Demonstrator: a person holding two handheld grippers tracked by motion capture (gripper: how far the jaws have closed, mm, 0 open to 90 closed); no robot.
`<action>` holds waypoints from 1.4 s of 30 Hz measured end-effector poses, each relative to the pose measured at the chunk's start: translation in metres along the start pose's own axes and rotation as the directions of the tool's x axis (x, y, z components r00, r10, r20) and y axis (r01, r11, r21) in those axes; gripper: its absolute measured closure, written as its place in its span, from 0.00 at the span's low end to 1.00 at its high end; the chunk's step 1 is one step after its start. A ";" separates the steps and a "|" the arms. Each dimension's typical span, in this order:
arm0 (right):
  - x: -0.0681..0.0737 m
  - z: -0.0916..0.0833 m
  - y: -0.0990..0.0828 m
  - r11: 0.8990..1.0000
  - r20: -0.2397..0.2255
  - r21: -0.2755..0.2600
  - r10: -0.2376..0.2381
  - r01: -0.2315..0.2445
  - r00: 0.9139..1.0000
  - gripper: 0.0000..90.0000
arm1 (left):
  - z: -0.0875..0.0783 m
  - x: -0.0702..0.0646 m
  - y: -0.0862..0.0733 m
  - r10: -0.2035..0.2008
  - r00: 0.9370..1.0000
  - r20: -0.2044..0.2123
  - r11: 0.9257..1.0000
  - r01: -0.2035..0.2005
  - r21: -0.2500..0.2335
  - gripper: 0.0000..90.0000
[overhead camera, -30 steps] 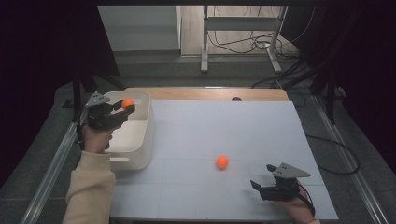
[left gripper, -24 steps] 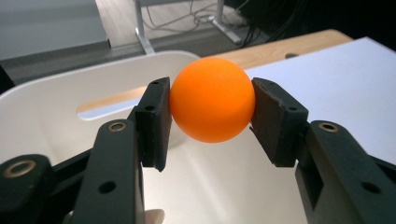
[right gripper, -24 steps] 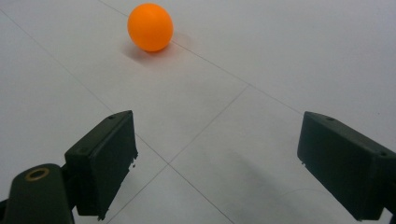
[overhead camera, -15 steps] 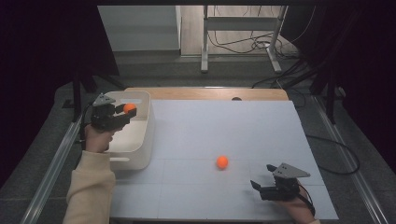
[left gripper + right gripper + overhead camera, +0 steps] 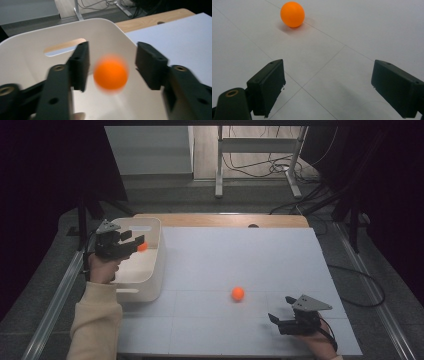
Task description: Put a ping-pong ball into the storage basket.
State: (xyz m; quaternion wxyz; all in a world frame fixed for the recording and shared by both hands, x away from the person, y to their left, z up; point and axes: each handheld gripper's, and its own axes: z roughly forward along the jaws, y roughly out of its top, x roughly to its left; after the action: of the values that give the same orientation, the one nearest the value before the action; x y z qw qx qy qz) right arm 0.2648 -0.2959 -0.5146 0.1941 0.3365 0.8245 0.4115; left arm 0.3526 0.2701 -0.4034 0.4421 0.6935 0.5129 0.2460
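Note:
My left gripper [image 5: 136, 241] hovers over a white bin [image 5: 151, 276] at the table's left. Its jaws have just been opening. An orange ball [image 5: 111, 73], blurred, hangs loose between the parted pads with a gap on each side, and the bin's inner wall [image 5: 37, 50] lies behind it. In the high view this ball [image 5: 142, 247] sits just past the jaw tips, inside the bin's rim. A second orange ball [image 5: 238, 293] rests on the white table sheet. My right gripper [image 5: 280, 309] stands open near the front right, and that ball [image 5: 292, 14] lies well ahead of its jaws [image 5: 327, 82].
The white sheet [image 5: 260, 255] covers most of the table, with a wooden strip [image 5: 220, 220] along the far edge. Metal rails run down both sides. Beyond the table are a stand's legs and cables on the floor [image 5: 260, 170].
The left jaws have parted and let go of the orange ball, which has dropped a little toward the bin. The right gripper and the ball on the sheet have not moved.

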 end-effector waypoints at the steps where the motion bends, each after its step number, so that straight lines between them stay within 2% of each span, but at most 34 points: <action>1: 0.000 0.000 0.000 1.000 0.000 0.000 0.001 -0.001 1.000 0.13 | -0.001 0.000 0.001 -0.016 1.000 0.006 1.000 0.016 -0.015 0.28; 2: 0.000 0.000 0.000 1.000 0.000 0.000 0.001 -0.001 1.000 0.13 | -0.001 0.000 0.001 -0.016 1.000 0.006 1.000 0.016 -0.015 0.25; 4: 0.000 0.000 0.000 1.000 -0.001 -0.001 0.001 -0.001 1.000 0.13 | -0.008 0.002 0.002 -0.046 0.998 0.037 0.998 0.048 -0.051 0.23; 6: 0.000 0.000 0.000 1.000 0.000 0.000 -0.001 0.001 1.000 0.13 | -0.010 0.002 0.003 -0.049 0.997 0.057 0.997 0.053 -0.060 0.22; 14: 0.000 0.000 0.000 1.000 0.001 0.000 0.000 0.000 1.000 0.13 | -0.011 -0.002 0.003 -0.039 0.996 0.082 0.997 0.044 -0.058 0.21; 19: 0.000 0.000 0.000 1.000 0.002 -0.002 0.002 -0.002 1.000 0.13 | -0.013 -0.006 0.004 -0.034 0.992 0.125 0.997 0.043 -0.069 0.21; 25: 0.000 -0.001 0.001 1.000 0.002 -0.009 0.002 -0.002 1.000 0.13 | -0.015 -0.017 0.007 -0.003 0.987 0.164 0.997 0.016 -0.075 0.21; 29: 0.000 -0.001 0.001 1.000 0.001 -0.009 0.003 -0.003 1.000 0.13 | -0.015 -0.024 0.008 0.003 0.981 0.195 0.997 0.012 -0.079 0.21; 34: -0.001 -0.001 0.001 1.000 0.000 -0.010 0.004 -0.004 1.000 0.13 | -0.015 -0.032 0.009 0.030 0.979 0.200 0.997 -0.014 -0.079 0.21; 37: -0.001 -0.001 0.001 1.000 0.002 -0.010 0.004 -0.004 1.000 0.13 | -0.015 -0.039 0.010 0.045 0.976 0.211 0.996 -0.028 -0.082 0.21; 42: -0.001 -0.001 0.001 1.000 0.003 -0.013 0.013 -0.013 1.000 0.13 | -0.014 -0.048 0.009 0.064 0.968 0.241 0.995 -0.044 -0.088 0.20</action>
State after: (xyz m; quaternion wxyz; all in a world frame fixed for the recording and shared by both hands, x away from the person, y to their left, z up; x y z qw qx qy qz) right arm 0.2659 -0.2967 -0.5134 0.1949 0.3412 0.8192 0.4178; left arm 0.3288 0.2294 -0.3832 0.5231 0.7134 0.4251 0.1920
